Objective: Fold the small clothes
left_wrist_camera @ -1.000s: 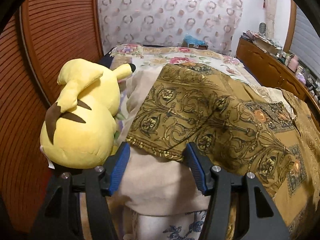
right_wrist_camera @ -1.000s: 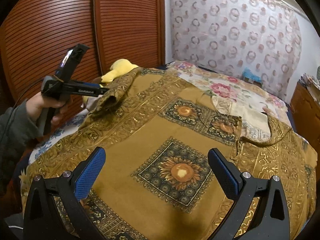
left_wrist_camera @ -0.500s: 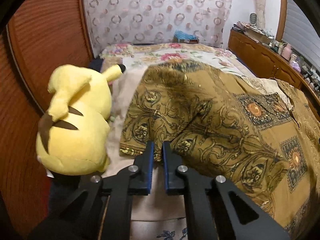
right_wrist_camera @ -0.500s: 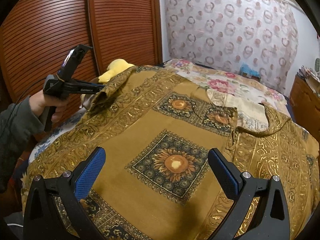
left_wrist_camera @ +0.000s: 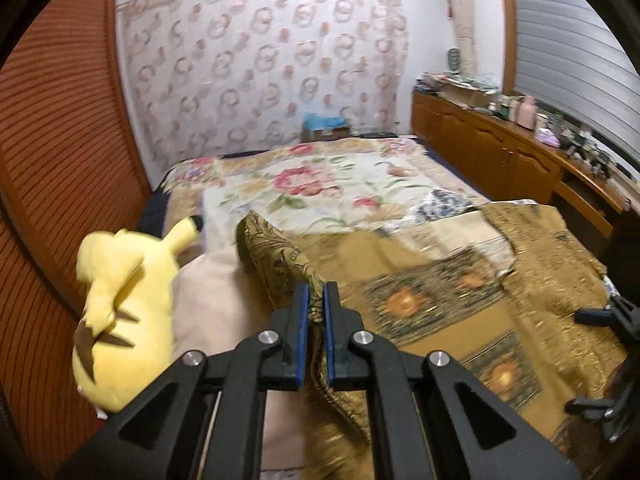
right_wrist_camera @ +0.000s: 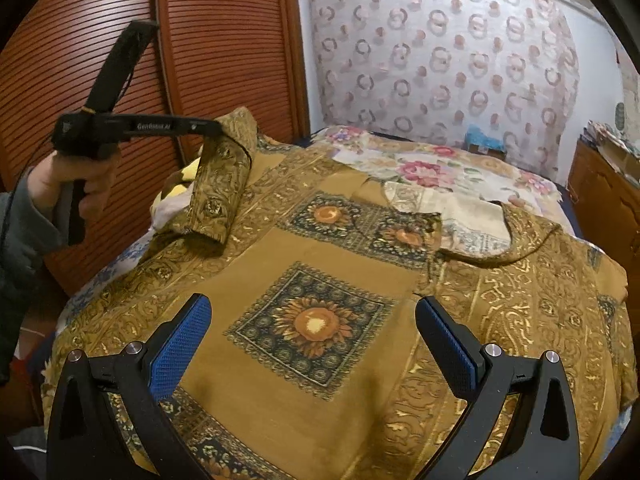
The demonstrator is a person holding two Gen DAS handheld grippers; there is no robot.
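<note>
Bedroom: floral bedspread (left_wrist_camera: 320,184), slatted wardrobe (right_wrist_camera: 224,60), perhaps cluttered dresser (left_wrist_camera: 520,148).

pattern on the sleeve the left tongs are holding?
Olive-gold sleeve with dark scrollwork and round medallions, pinched in the left tongs. Clearest in the right wrist view.

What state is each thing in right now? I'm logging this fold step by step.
left gripper: shut on the sleeve, raised above the bed.
right gripper: open, holding nothing, over the garment.
sleeve: lifted, hanging from its pinched cuff.
brown patterned garment: spread flat on the bed, not yet folded.
yellow plush toy: lying at the bed's left edge, untouched.
wardrobe doors: closed.
</note>
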